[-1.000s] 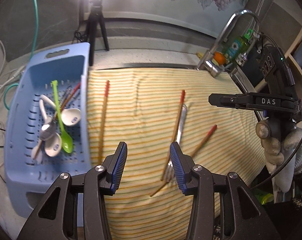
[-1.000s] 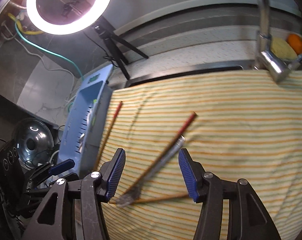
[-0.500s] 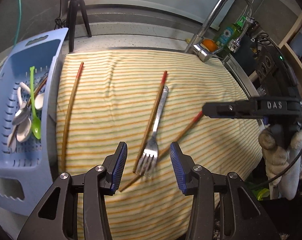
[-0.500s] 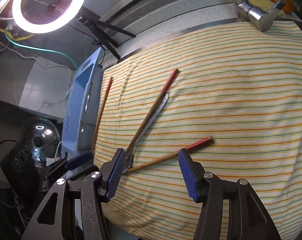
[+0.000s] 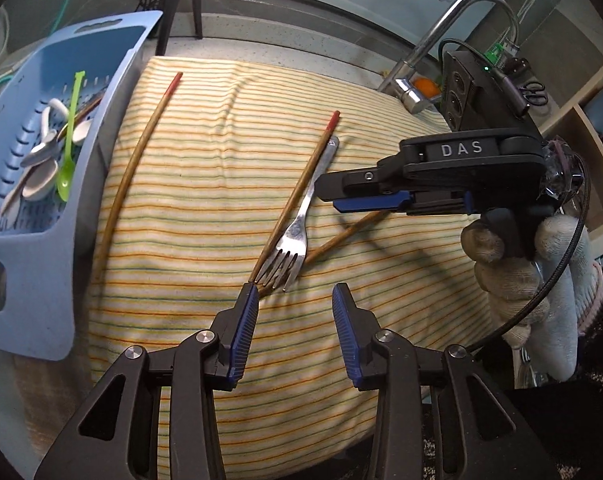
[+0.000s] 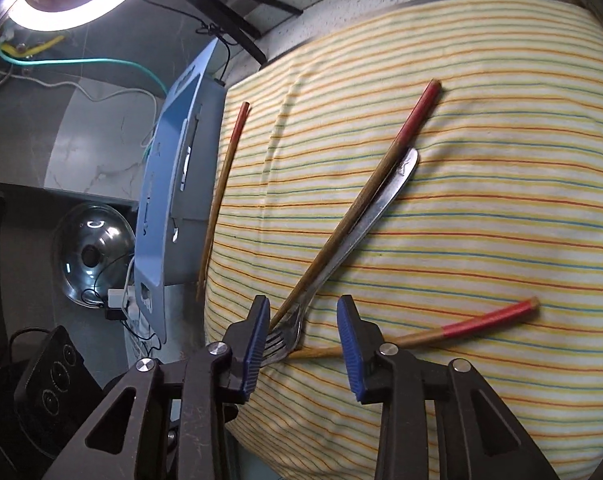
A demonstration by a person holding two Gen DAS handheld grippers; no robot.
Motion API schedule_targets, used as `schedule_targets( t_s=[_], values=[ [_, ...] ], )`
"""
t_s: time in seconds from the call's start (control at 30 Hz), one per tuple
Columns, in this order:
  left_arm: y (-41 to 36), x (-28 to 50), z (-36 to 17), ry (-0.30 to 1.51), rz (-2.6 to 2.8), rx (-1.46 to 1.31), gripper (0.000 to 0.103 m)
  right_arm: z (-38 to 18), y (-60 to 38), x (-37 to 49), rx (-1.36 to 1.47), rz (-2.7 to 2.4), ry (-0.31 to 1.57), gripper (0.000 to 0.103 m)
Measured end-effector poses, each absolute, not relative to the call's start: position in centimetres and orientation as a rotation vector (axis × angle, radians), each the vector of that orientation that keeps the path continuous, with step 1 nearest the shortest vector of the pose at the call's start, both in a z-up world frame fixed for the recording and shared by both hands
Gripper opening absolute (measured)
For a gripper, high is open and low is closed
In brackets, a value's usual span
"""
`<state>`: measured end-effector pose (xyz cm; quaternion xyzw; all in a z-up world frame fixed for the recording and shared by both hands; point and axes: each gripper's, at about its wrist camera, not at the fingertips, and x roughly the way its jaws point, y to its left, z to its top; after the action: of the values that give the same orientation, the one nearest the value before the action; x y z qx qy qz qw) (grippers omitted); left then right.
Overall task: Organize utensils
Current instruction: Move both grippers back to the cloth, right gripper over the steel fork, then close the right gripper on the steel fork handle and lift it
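A metal fork [image 5: 306, 208] lies on the striped cloth [image 5: 205, 200] between two red-tipped chopsticks [image 5: 297, 184]; a third chopstick [image 5: 141, 152] lies by the blue basket [image 5: 33, 264]. My left gripper [image 5: 295, 308] is open just in front of the fork tines. My right gripper [image 6: 303, 330] is open, its fingers either side of the fork head [image 6: 285, 336]. In the left wrist view the right gripper [image 5: 365, 196] hovers over the crossing chopstick [image 5: 341, 236].
The basket holds white spoons [image 5: 41, 176], a green spoon [image 5: 67, 148] and chopsticks. A tap [image 5: 441, 40] stands behind the cloth. A pot lid [image 6: 93, 256] and cables lie left of the basket [image 6: 169, 200]. The cloth's front edge drops off below my grippers.
Both grippers have moved down and closer to the fork. The right gripper has come in over the fork head. The utensils have not moved.
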<state>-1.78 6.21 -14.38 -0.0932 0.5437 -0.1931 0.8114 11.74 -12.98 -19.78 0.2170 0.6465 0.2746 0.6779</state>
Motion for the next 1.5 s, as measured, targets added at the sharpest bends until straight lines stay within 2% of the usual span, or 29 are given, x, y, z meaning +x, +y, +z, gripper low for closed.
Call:
schedule_targets(
  t_s=[0.17,0.23,0.5,0.9,1.03,1.2,1.27,1.5],
  values=[
    [6.3,-1.2,-15.2,1.175,-0.38,-0.217,0.035,-20.6,-12.3,12.1,0.488,0.624,1.471,0.024],
    [6.2,-1.0,-15.4,1.18,-0.379,-0.224,0.03,-20.8,-12.0,12.3,0.481,0.625,1.472,0.023],
    [5.1,-0.5,-16.1,1.194,-0.362,-0.212,0.03,-21.5,-11.7,12.8,0.483,0.609,1.475,0.018],
    [3.9,0.9,-17.2,1.186,-0.324,-0.19,0.03,-21.9,-11.8,13.1,0.533,0.587,1.509,0.017],
    [3.1,1.2,-17.2,1.179,-0.33,-0.16,0.017,-22.0,-11.9,13.2,0.549,0.581,1.516,0.018],
    [2.5,1.5,-17.2,1.178,-0.343,-0.158,0.016,-22.1,-12.0,13.1,0.568,0.581,1.511,0.017],
    [2.6,1.7,-17.4,1.181,-0.348,-0.169,0.016,-22.2,-12.1,13.1,0.565,0.572,1.511,0.01],
    [3.4,2.0,-17.2,1.186,-0.362,-0.175,0.016,-22.4,-12.7,12.8,0.628,0.552,1.506,0.008]
  ],
)
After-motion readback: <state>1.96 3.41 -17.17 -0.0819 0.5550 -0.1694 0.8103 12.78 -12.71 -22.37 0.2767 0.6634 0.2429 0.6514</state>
